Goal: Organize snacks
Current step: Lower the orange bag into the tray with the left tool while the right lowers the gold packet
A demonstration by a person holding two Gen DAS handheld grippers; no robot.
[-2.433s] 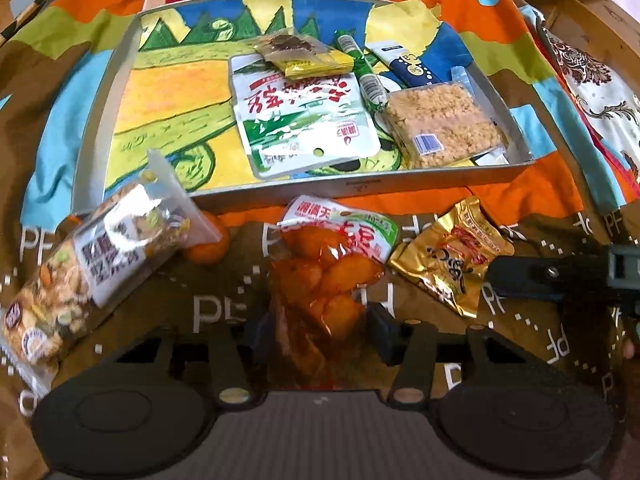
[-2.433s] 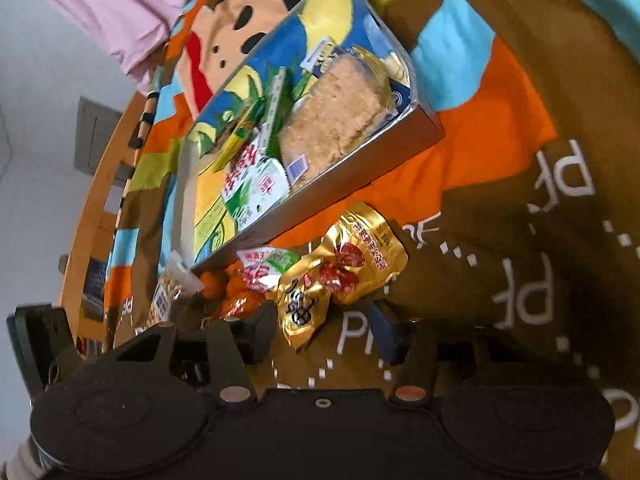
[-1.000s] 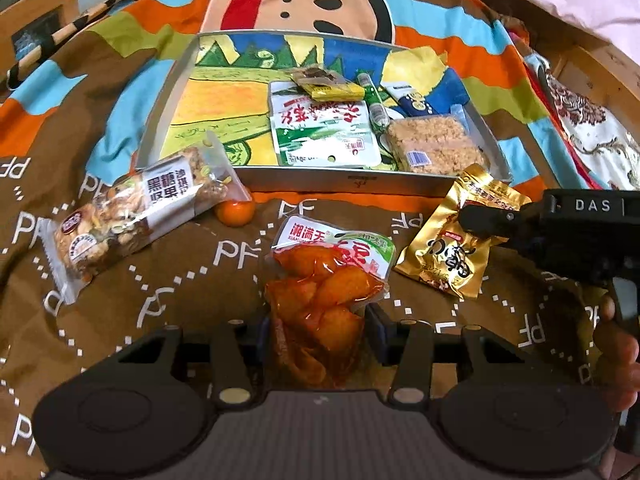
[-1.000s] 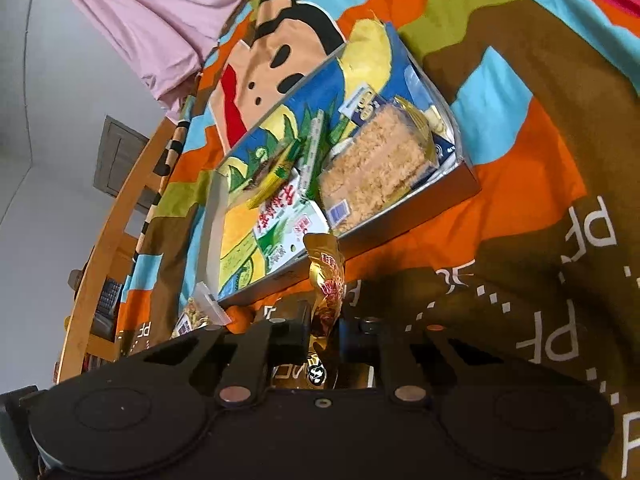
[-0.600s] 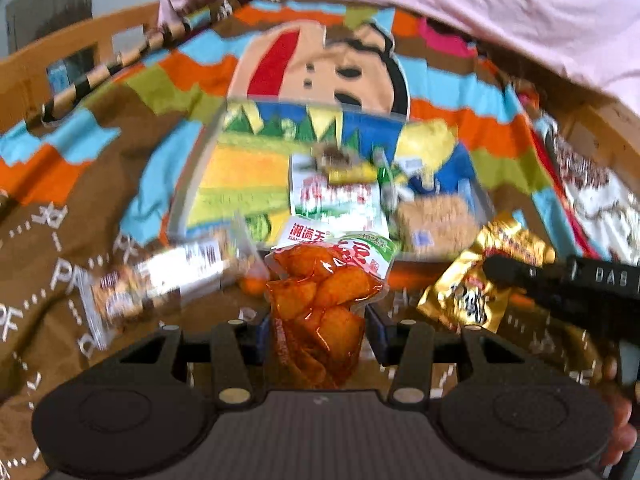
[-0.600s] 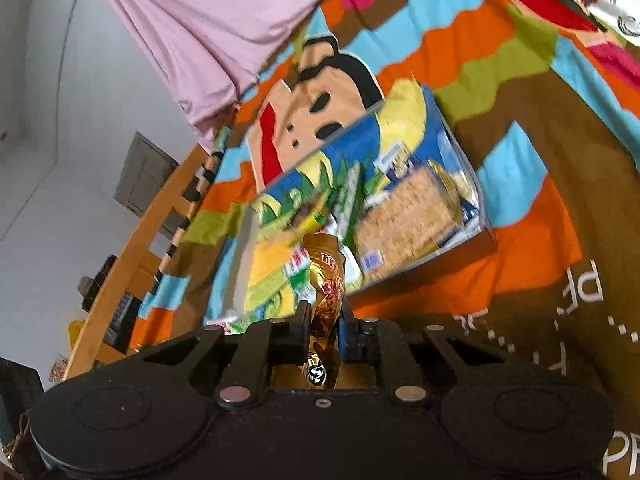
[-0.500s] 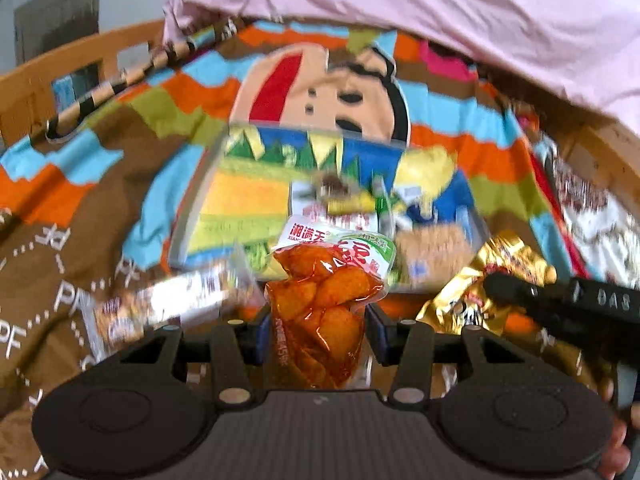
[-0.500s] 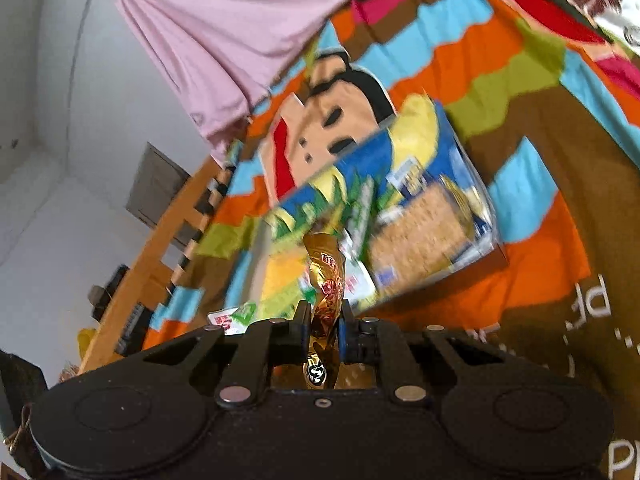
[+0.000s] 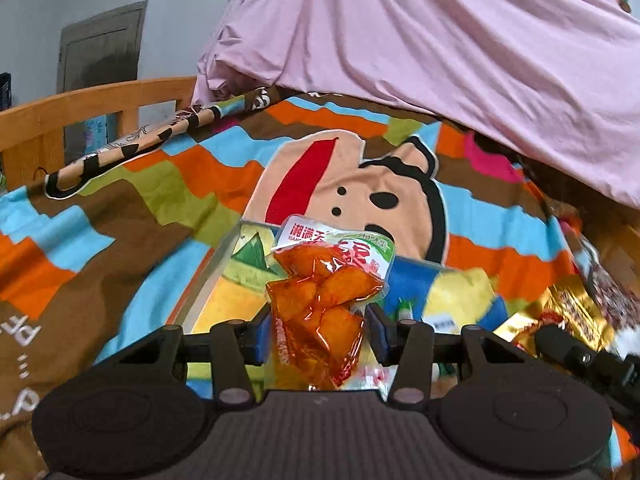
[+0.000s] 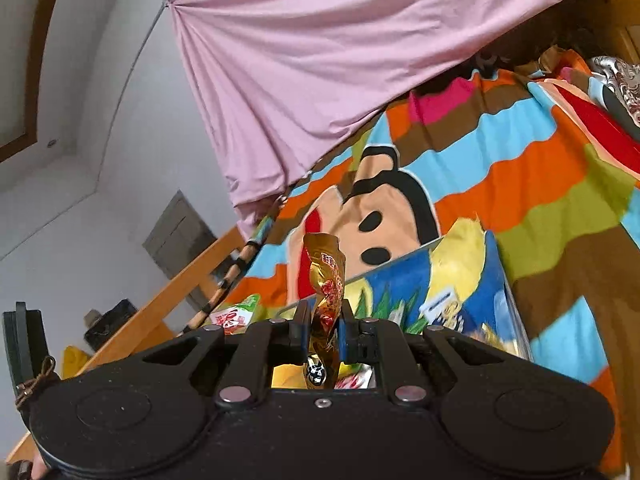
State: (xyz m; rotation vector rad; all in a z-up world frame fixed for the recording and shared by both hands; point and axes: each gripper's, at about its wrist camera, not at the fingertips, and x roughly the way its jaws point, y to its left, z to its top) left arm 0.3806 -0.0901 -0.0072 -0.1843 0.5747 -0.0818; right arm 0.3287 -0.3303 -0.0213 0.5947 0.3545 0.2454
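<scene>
grippers: 2, left gripper (image 9: 318, 334), right gripper (image 10: 324, 334) | orange snack pouch (image 9: 320, 312): 1 | gold snack packet (image 10: 326, 292): 1 | tray (image 9: 208, 280): 1 | patterned blanket (image 9: 160, 200): 1 | pink sheet (image 9: 440, 40): 1

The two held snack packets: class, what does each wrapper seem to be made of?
Orange snack pouch: probably clear glossy plastic film; the pieces show through and it glints. Gold packet: apparently metallised foil, shiny, opaque and crinkled.
</scene>
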